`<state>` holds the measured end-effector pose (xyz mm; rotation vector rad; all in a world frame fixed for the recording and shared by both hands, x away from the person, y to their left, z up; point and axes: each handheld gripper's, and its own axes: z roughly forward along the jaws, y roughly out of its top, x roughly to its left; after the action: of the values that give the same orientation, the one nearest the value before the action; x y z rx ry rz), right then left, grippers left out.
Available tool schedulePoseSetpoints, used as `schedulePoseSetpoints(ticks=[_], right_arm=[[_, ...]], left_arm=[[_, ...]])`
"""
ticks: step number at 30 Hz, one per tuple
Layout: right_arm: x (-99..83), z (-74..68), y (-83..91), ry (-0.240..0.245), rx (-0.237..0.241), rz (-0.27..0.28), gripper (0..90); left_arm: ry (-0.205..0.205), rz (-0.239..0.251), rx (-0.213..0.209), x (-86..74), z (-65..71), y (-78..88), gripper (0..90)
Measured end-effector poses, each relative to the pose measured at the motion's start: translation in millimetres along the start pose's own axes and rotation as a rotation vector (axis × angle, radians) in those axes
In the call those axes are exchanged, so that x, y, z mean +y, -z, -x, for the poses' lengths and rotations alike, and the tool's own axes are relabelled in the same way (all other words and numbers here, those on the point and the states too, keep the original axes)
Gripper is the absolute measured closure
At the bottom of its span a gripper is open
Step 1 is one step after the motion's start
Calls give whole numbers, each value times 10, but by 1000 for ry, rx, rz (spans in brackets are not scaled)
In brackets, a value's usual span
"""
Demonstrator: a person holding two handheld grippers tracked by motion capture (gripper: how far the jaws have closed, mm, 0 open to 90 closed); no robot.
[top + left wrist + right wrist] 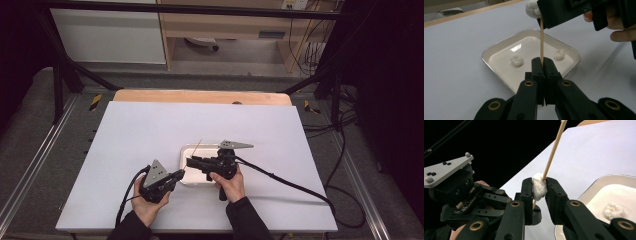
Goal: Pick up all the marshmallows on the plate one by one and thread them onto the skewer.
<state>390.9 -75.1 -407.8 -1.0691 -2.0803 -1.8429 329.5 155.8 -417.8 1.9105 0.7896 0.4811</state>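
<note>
A thin wooden skewer [541,40] stands up from my left gripper [543,61], which is shut on its lower end just in front of the tray. A white puffy piece [539,186] is threaded on the skewer [551,155], and the pads of my right gripper [539,188] press on it from both sides. In the high view the two grippers meet over the tray's near left corner, left gripper [182,172] below, right gripper [189,161] above. Two more white pieces [516,60] [559,54] lie in the shallow white tray [499,46].
The tray [186,149] sits mid-table on a white sheet [150,130]. A wooden table edge [200,96] shows beyond the sheet. The right gripper's cable [290,182] runs off across the sheet to the right.
</note>
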Motion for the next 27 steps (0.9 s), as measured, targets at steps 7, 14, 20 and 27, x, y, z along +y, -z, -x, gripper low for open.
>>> schedulePoseSetpoints(ticks=[7, 14, 20, 27], right_arm=[[-1, 5, 5, 7, -17, -16, 796], [-20, 8, -6, 18, -20, -21, 813], [-3, -7, 18, 43, -31, -24, 747], [27, -67, 91, 105, -64, 4, 403]], left_arm=[[-3, 7, -8, 3, -7, -27, 890], [-10, 0, -1, -4, 4, -35, 890], [-10, 5, -3, -5, 5, -21, 890], [1, 0, -1, -49, -46, 15, 890]])
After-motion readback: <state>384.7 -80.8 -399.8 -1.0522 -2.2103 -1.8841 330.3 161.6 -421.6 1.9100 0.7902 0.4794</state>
